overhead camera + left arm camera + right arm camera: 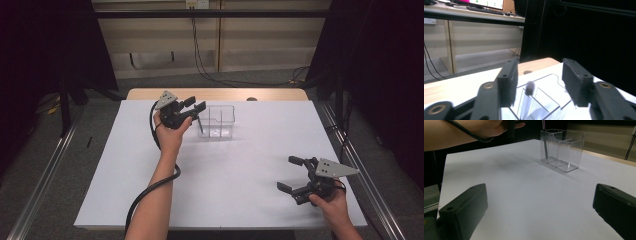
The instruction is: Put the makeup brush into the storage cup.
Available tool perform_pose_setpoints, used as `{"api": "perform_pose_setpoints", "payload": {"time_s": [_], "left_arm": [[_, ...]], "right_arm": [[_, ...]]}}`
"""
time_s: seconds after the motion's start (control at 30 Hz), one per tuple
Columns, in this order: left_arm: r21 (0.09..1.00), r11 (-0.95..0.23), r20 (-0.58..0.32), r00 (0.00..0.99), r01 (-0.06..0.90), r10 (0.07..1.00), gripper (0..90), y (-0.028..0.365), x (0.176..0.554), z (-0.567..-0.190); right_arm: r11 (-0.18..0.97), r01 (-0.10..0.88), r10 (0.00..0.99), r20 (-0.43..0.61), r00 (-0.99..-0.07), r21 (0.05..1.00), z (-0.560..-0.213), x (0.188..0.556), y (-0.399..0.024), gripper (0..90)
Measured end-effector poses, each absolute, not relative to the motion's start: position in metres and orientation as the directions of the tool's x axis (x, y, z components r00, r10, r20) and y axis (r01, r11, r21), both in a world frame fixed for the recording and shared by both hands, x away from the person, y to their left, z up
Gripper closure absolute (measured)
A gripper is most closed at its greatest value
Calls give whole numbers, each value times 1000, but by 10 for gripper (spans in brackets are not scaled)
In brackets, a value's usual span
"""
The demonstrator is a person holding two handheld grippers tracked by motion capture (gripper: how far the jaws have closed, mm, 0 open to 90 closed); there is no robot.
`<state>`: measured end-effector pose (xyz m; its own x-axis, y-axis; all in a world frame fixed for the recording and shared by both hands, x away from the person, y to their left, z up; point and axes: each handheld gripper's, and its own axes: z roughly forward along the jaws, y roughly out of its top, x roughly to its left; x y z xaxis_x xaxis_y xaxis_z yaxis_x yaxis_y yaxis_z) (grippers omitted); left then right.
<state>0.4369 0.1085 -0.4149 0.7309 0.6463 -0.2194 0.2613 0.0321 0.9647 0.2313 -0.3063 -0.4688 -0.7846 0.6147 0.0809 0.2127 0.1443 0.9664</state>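
A thin dark pen stood leaning in the left-hand compartment of a clear holder, just below and ahead of the left gripper. Seen along that gripper's jaws, the pen's blurred rounded top sat between them and lower, touching neither; the jaws stood apart, so the pen was released. The step looked like the drop into the holder, just done. Next, the left gripper would probably need to lift clear without knocking the holder's thin rim.

The holder was transparent hard plastic, box-shaped, with a divider and a stepped front wall. It stood on a smooth white sheet over a wooden table. The right gripper rested well apart, nearer the person, jaws wide and empty.
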Motion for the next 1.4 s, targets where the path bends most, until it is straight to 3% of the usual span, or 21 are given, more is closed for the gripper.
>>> {"api": "perform_pose_setpoints", "payload": {"time_s": [0.27,0.7,1.17,1.4], "left_arm": [[958,29,-240,742,285,626,269,112,436,-418],[967,-8,-201,784,254,588,106,116,430,-421],[970,-23,-187,799,244,572,5,123,423,-427],[971,-15,-191,806,240,560,0,127,418,-429]], "right_arm": [[148,212,614,78,-786,966,-469,231,-306,0],[153,214,612,78,-787,965,-469,231,-304,0],[154,212,610,76,-789,965,-469,231,-303,0],[155,210,608,74,-790,965,-469,232,-302,0]]}}
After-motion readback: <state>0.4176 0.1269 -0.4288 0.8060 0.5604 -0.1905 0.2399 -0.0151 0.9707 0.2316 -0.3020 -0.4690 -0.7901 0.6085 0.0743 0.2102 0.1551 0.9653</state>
